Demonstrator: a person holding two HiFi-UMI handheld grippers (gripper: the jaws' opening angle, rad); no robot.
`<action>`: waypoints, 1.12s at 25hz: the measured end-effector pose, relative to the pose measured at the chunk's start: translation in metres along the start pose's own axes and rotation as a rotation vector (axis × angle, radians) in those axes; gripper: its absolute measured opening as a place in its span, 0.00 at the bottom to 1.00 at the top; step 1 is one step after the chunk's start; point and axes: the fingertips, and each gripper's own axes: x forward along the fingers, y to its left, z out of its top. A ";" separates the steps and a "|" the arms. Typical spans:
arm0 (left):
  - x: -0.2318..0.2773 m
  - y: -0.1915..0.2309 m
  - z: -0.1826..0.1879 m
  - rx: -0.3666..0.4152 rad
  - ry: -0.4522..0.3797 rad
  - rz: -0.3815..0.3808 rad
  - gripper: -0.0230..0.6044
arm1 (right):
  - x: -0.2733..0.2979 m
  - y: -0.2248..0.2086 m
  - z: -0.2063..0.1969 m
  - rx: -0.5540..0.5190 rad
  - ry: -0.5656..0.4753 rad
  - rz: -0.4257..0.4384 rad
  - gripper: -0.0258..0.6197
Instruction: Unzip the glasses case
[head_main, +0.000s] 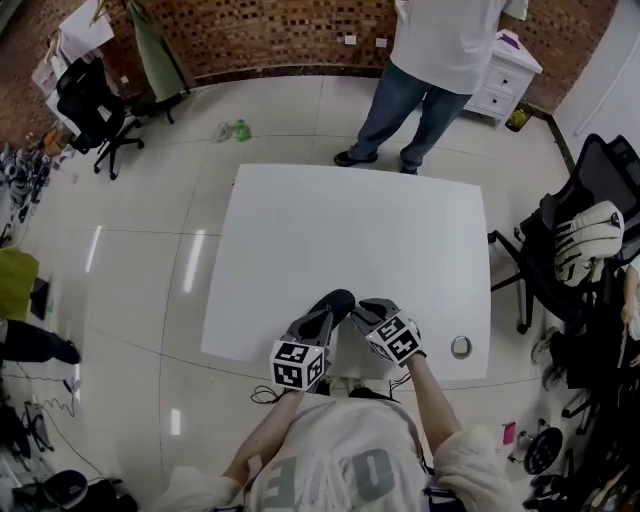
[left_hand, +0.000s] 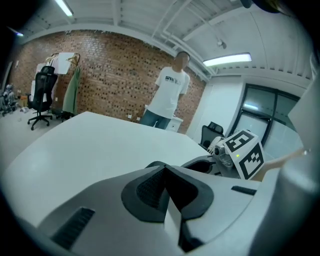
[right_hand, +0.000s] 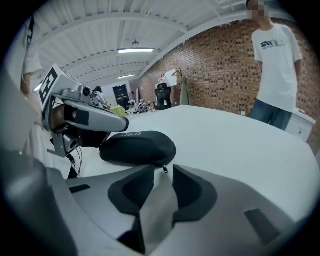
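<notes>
The black glasses case (head_main: 337, 298) lies zipped near the front edge of the white table (head_main: 350, 230). In the right gripper view the case (right_hand: 137, 147) sits just beyond my jaws, and its small zip pull (right_hand: 165, 170) hangs at its near edge. My right gripper (right_hand: 161, 171) is open by a narrow gap, and the pull is right at that gap. My left gripper (left_hand: 165, 171) is shut with nothing seen between its pads. Its tips are at the case's other end (left_hand: 154, 164), and its finger (right_hand: 92, 119) lies over the case top. In the head view both grippers, left (head_main: 324, 313) and right (head_main: 358, 309), meet at the case.
A person (head_main: 435, 60) stands at the table's far side. Office chairs (head_main: 575, 240) crowd the right, and another chair (head_main: 95, 110) is at the far left. A round grommet (head_main: 461, 346) sits in the table's front right corner. A white cabinet (head_main: 505, 78) stands at the back.
</notes>
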 end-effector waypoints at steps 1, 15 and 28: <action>0.001 0.001 0.001 0.004 0.000 0.009 0.04 | 0.001 -0.001 0.001 -0.009 0.002 0.014 0.18; 0.009 0.001 -0.001 0.006 0.011 0.062 0.04 | 0.004 -0.004 -0.004 -0.090 0.086 0.167 0.07; 0.003 -0.021 0.031 0.038 -0.080 -0.028 0.04 | -0.039 -0.019 -0.022 0.240 -0.012 -0.355 0.04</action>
